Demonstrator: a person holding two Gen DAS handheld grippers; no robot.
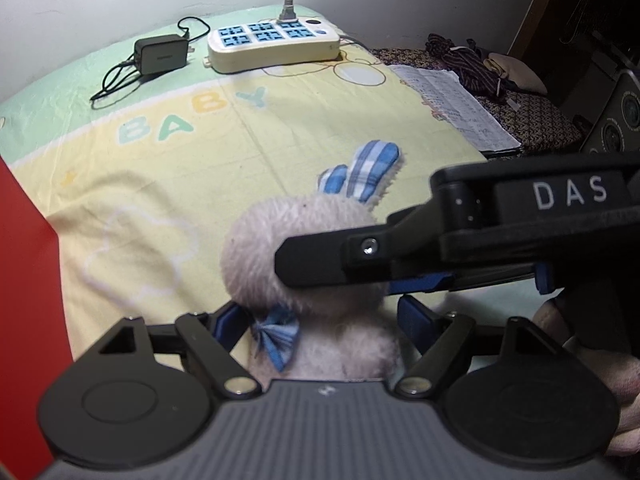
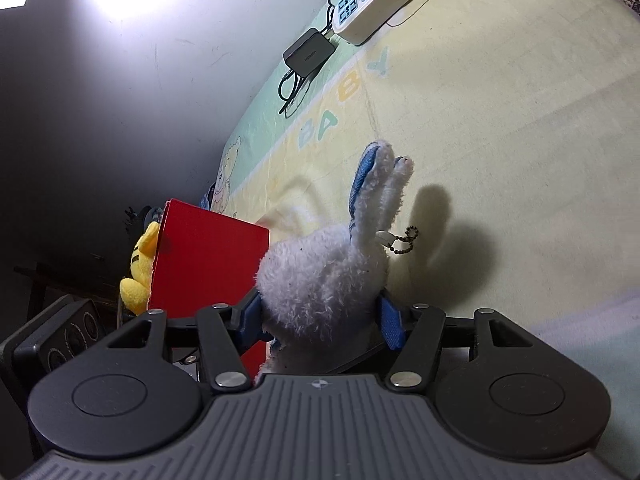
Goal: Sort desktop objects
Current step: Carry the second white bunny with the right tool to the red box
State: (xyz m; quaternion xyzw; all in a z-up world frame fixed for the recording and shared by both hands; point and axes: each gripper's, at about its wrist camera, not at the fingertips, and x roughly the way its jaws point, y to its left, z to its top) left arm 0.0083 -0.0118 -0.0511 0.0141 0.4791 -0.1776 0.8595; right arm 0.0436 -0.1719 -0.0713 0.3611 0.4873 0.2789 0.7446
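A fluffy white plush bunny (image 1: 256,256) with blue checked ears and a blue bow is held above the yellow "BABY" sheet (image 1: 160,200). My left gripper (image 1: 324,318) is closed on its body, one blue pad on each side. From the right, my right gripper (image 1: 304,268) reaches across the head, one black finger in front of it. In the right wrist view the bunny (image 2: 320,280) has its head pinched between the pads of the right gripper (image 2: 320,320). A bead chain hangs by its ears. Its shadow falls on the sheet.
A red box (image 2: 208,264) stands at the left with a yellow plush toy (image 2: 140,272) behind it. A white power strip (image 1: 272,46) and a black charger (image 1: 160,54) lie by the far wall. Papers (image 1: 460,108) and clothes (image 1: 472,60) lie at the right.
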